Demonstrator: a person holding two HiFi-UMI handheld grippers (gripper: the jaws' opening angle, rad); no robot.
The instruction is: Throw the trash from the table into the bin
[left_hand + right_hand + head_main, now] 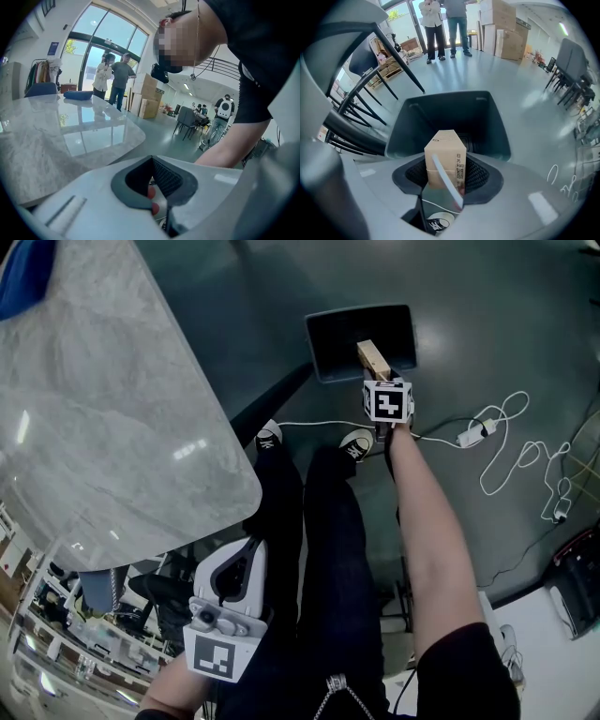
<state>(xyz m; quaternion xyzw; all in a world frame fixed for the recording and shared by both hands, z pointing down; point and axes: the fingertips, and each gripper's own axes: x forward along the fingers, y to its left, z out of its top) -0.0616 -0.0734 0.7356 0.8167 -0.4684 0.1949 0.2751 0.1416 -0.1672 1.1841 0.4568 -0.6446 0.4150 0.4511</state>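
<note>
My right gripper [376, 373] is shut on a tan drink carton [371, 355] and holds it over the open dark bin [330, 341] on the floor. In the right gripper view the carton [446, 157] stands upright between the jaws, a white straw slanting across its front, with the bin [440, 117] directly beyond it. My left gripper [246, 555] rests low beside the person's lap, under the edge of the marble table [103, 418]. In the left gripper view the left gripper [153, 174] has its pads together with nothing between them.
White cables and a power strip [473, 434] lie on the floor right of the bin. The person's shoes [356, 442] are just in front of it. Black chair legs [370, 70] stand left of the bin. Two people [115, 79] stand by the glass doors.
</note>
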